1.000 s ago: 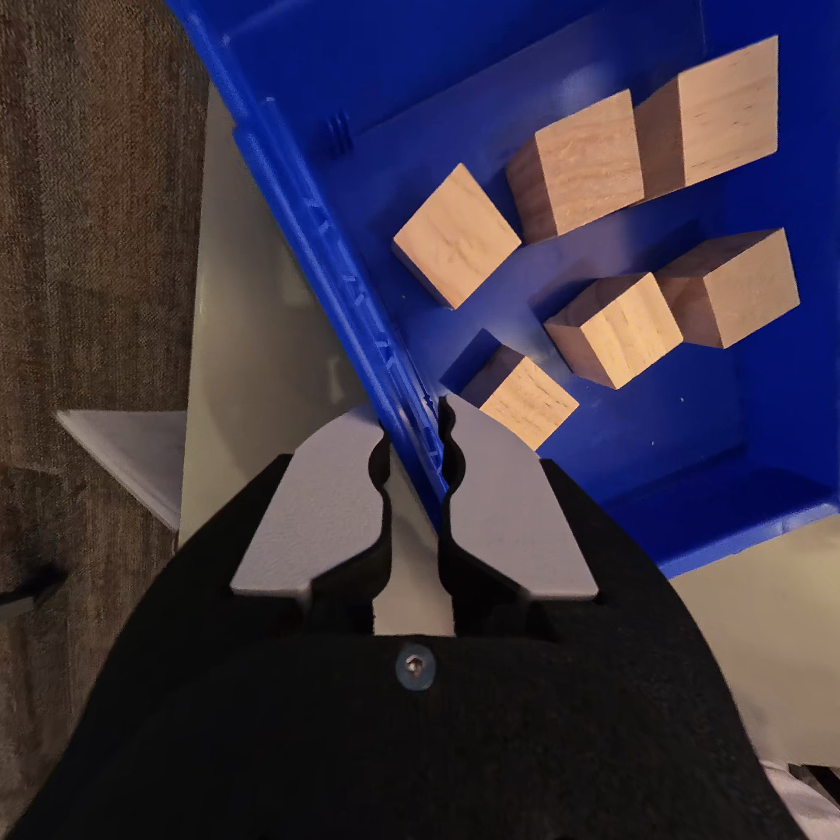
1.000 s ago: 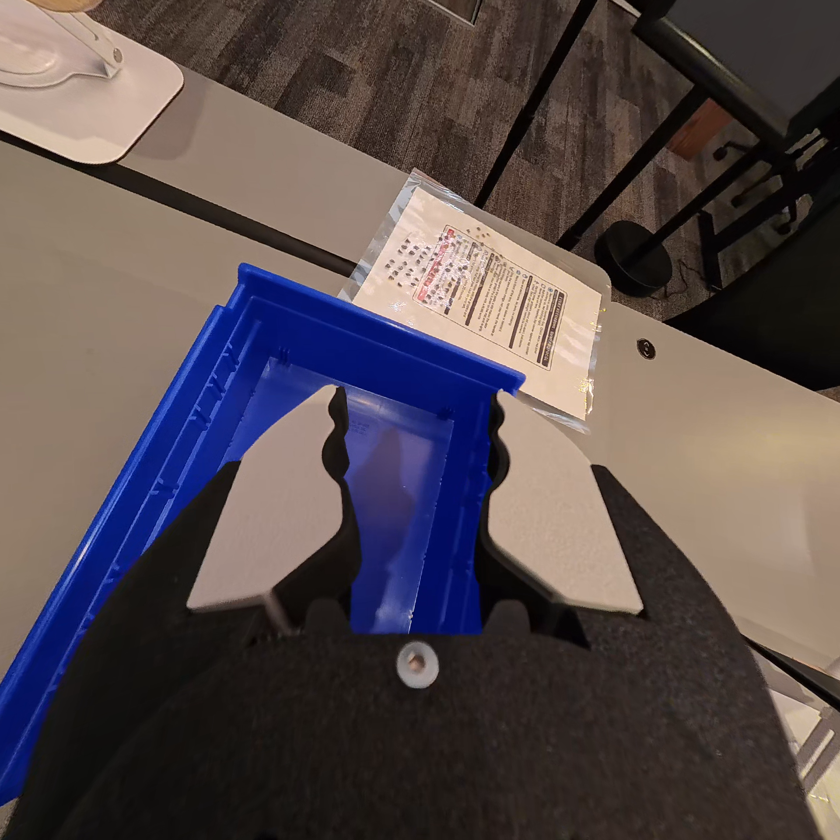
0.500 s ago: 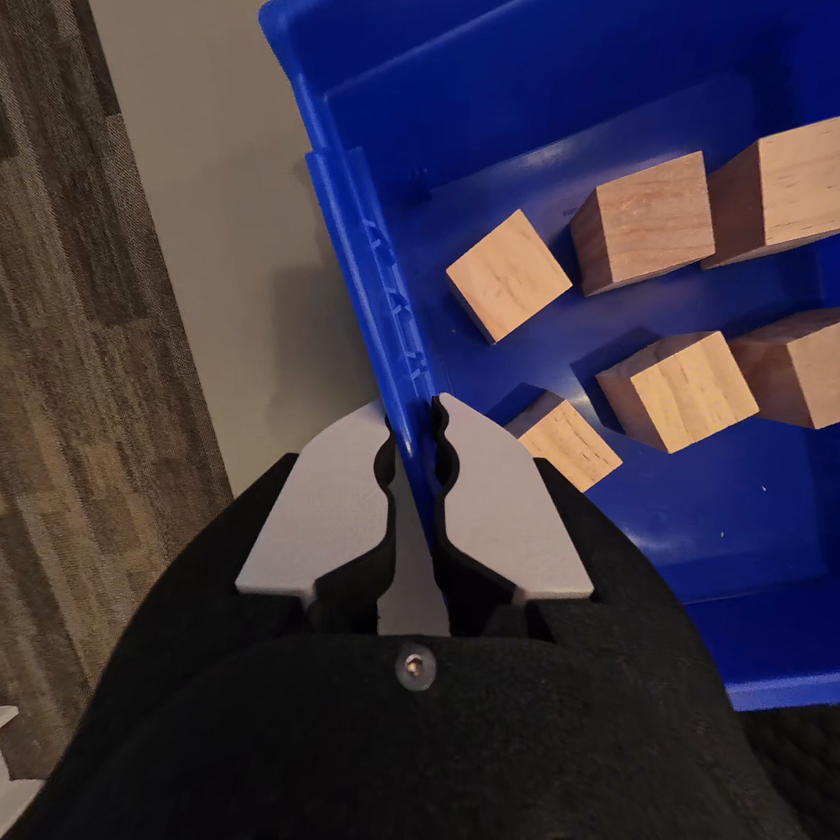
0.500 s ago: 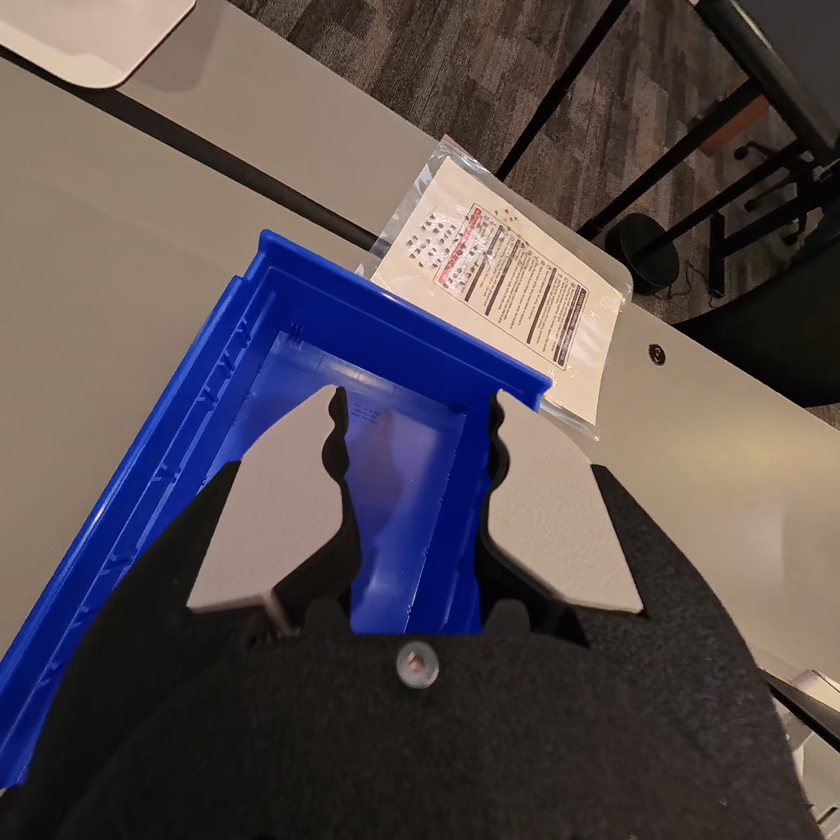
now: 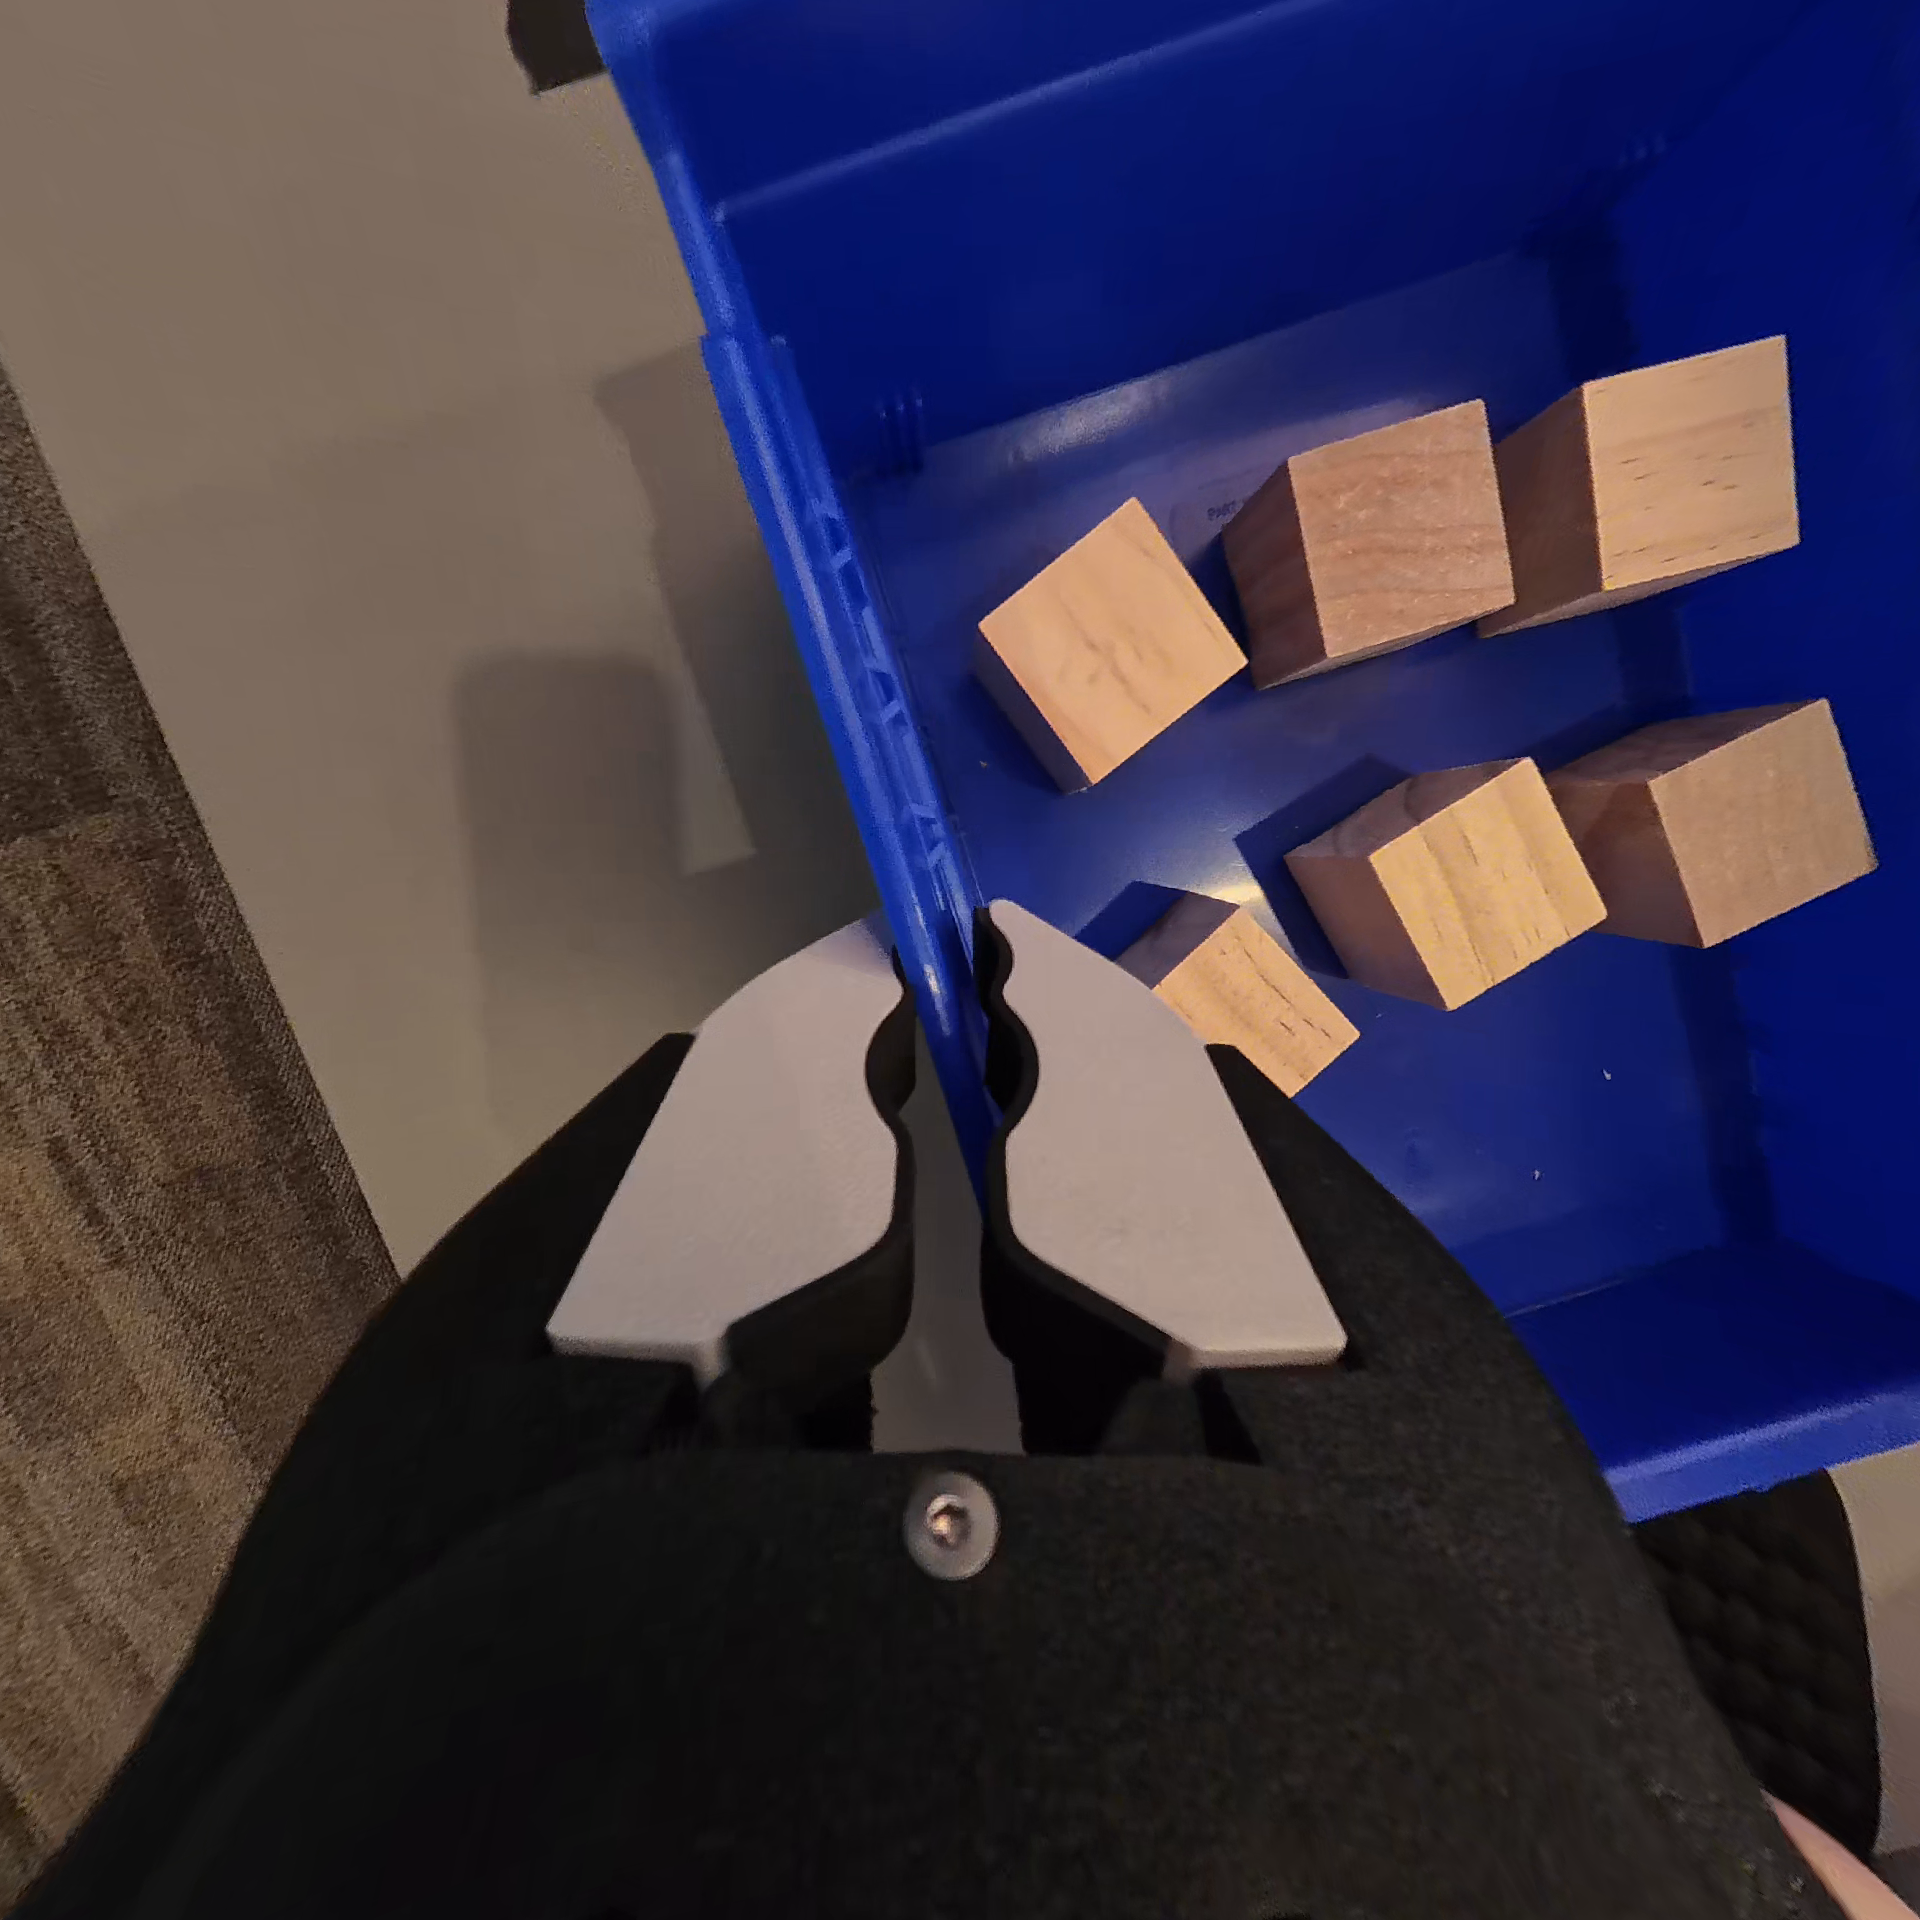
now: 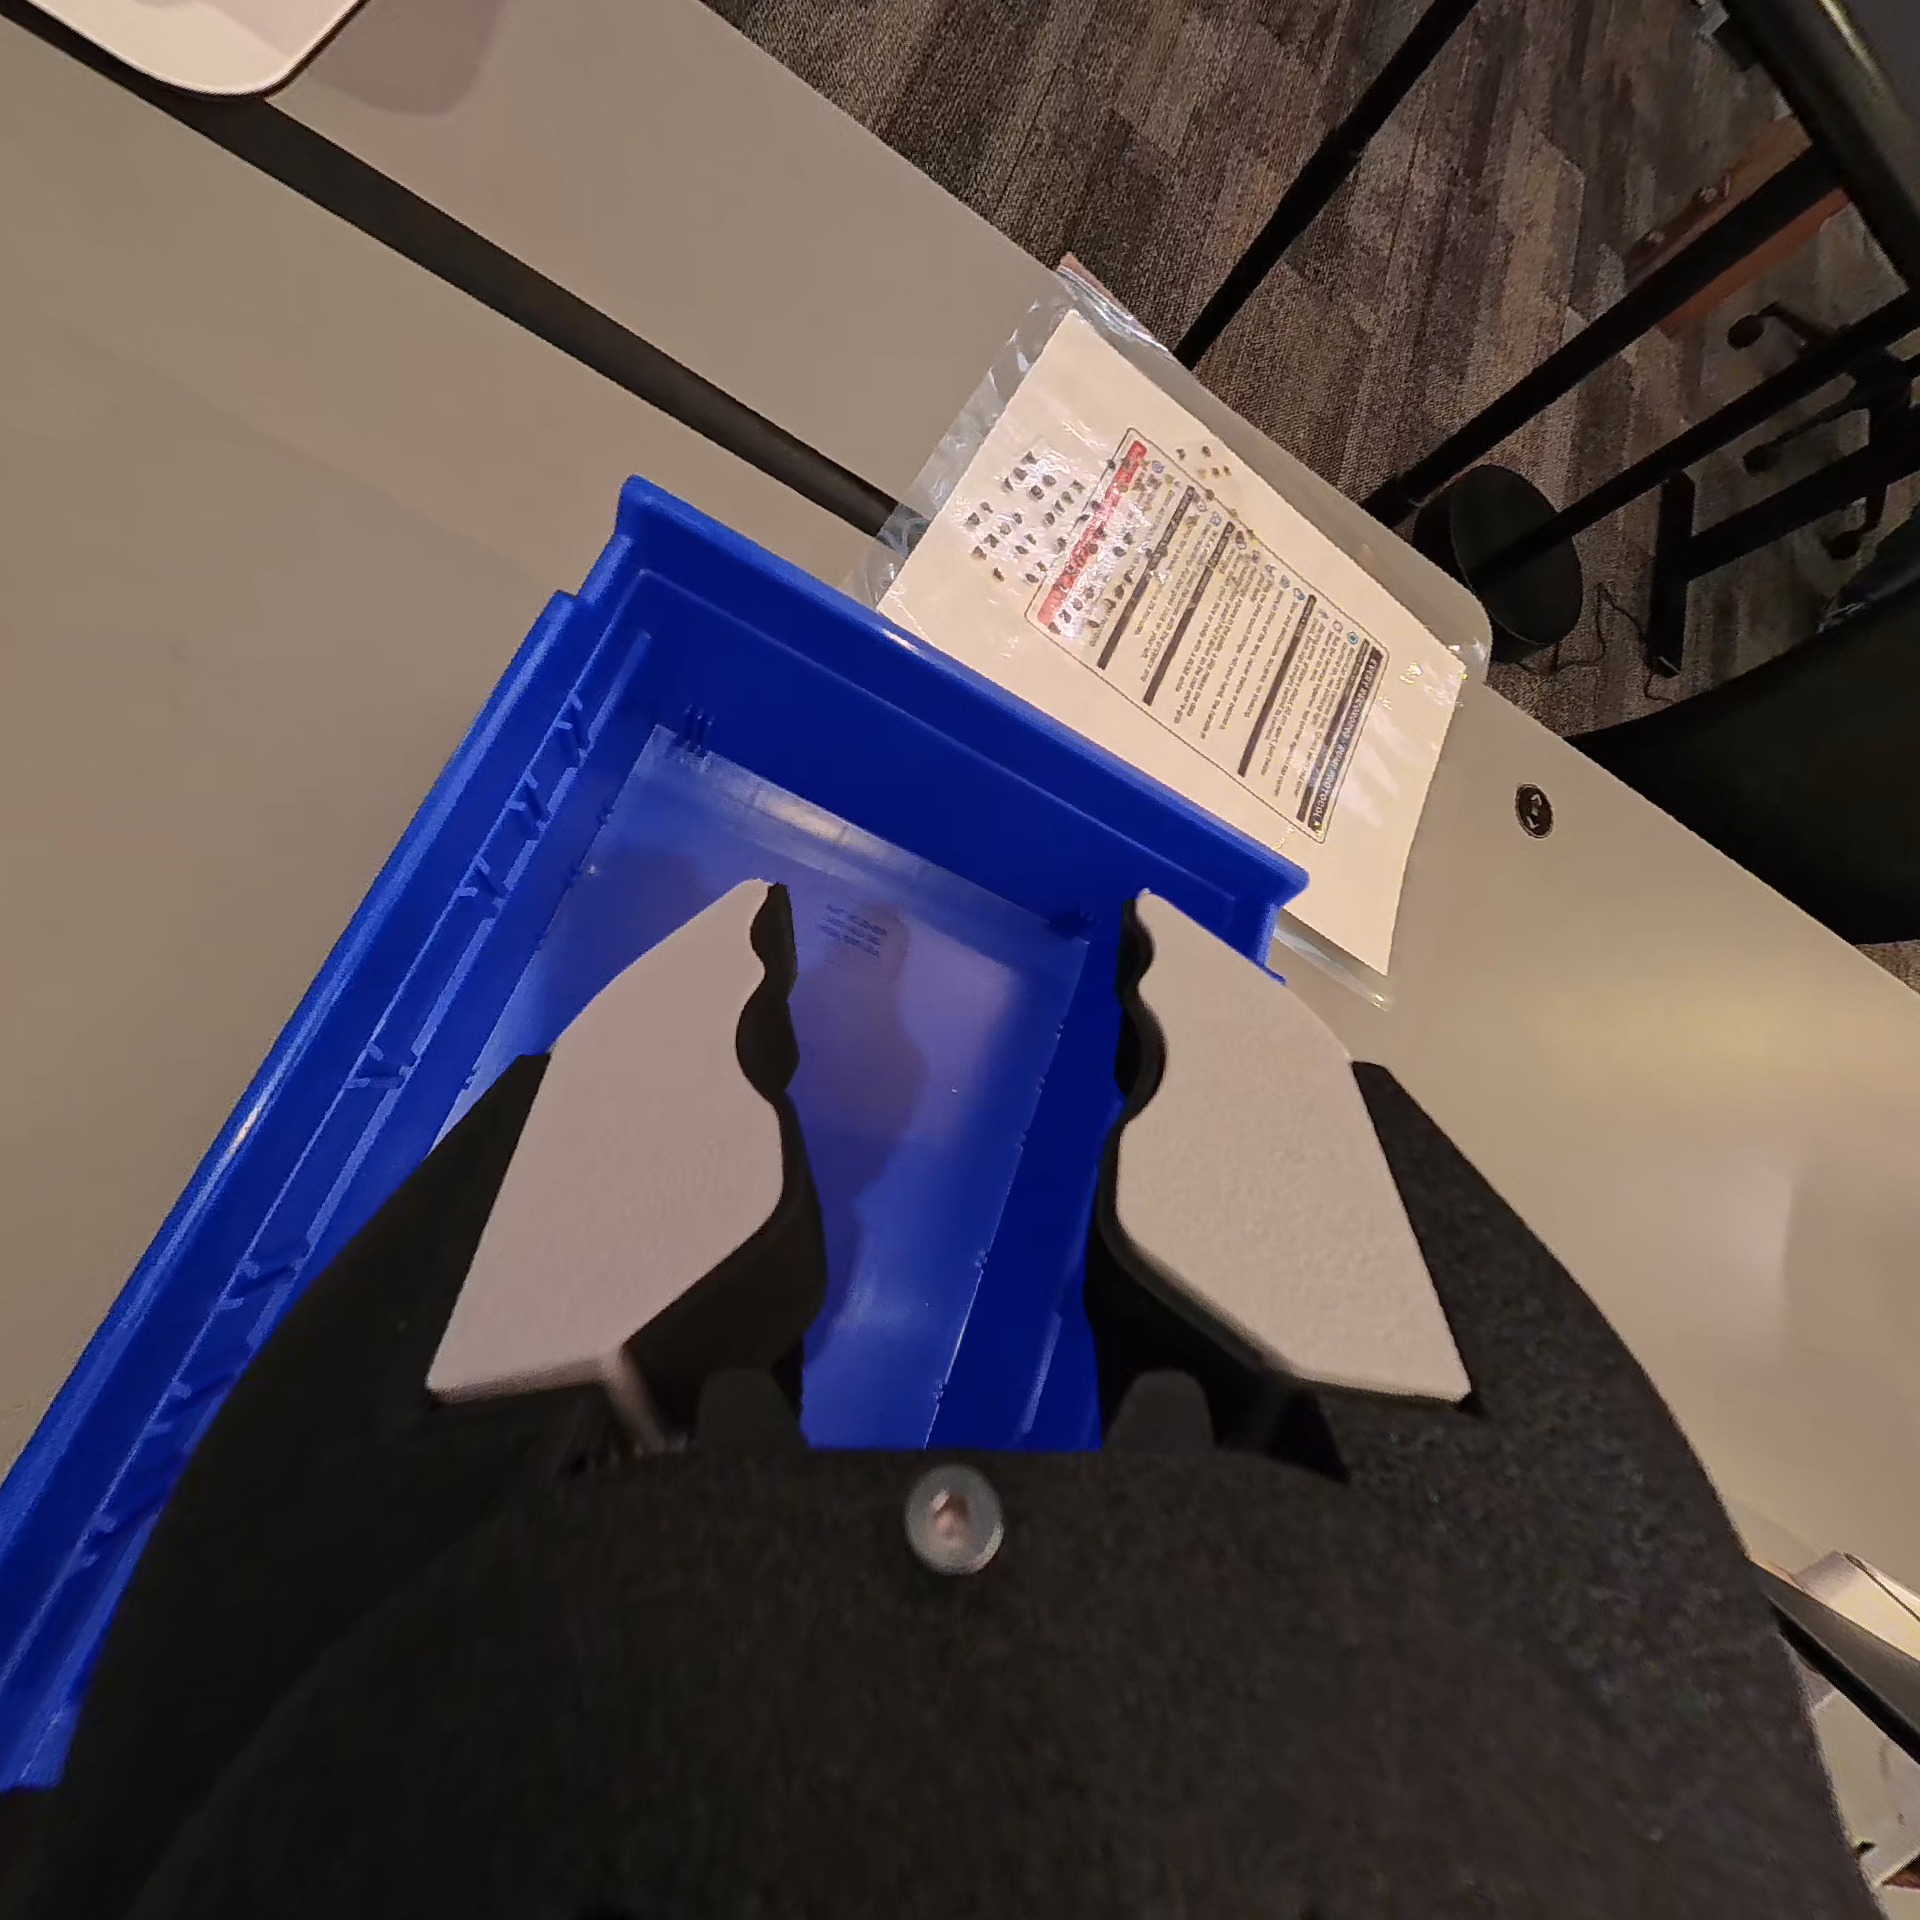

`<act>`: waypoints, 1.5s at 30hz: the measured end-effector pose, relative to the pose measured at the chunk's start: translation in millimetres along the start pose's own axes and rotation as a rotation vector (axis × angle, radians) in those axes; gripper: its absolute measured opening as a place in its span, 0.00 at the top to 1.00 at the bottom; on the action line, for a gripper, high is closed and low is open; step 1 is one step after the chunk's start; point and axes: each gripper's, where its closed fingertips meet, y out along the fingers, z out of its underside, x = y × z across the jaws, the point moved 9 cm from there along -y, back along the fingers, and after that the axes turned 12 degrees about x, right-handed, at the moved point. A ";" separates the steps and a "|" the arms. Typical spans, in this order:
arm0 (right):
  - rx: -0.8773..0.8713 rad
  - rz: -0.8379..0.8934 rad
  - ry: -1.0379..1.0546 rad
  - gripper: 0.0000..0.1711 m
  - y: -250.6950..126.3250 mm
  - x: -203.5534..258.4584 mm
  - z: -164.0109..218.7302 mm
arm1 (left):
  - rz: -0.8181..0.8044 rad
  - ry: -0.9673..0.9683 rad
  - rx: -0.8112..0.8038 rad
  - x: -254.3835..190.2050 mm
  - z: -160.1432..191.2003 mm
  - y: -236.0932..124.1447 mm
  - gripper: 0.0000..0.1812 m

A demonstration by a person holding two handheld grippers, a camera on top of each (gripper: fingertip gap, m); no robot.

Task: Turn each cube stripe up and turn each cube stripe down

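Several plain wooden cubes (image 5: 1112,639) lie loose on the floor of a blue plastic bin (image 5: 831,520); no stripe shows on any visible face. My left gripper (image 5: 940,925) is shut on the bin's left wall, next to the nearest cube (image 5: 1247,997). In the right wrist view the bin (image 6: 416,987) shows from its other end, and no cubes are visible there. My right gripper (image 6: 954,894) is open. Its fingers straddle the bin's right wall, which runs close to the right finger (image 6: 1247,1143).
The bin is over a grey table (image 6: 260,520) with a black seam across it. A printed sheet in a clear plastic bag (image 6: 1174,623) lies just beyond the bin. Carpet (image 5: 125,1039) lies past the table's left edge. Black chair and stand legs (image 6: 1507,551) stand behind.
The bin and both grippers have shifted together over the table; more tabletop and less carpet show in the left view. The cubes keep their arrangement. Neither grip has changed.
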 end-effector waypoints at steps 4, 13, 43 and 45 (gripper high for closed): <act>0.024 -0.002 -0.014 0.66 4.1 1.9 0.0 | -0.034 0.027 0.015 -3.9 -0.1 -0.2 0.95; 0.035 0.021 -0.030 0.66 7.8 2.8 -1.0 | -0.064 0.176 -0.290 -26.5 -7.7 -51.4 0.80; 0.119 -0.039 -0.127 0.66 23.3 17.4 -1.4 | -0.069 0.899 0.290 -157.6 -26.2 42.4 0.74; 0.122 -0.042 -0.136 0.67 24.3 19.8 -2.8 | -0.095 0.870 0.229 -148.5 -24.9 26.5 0.74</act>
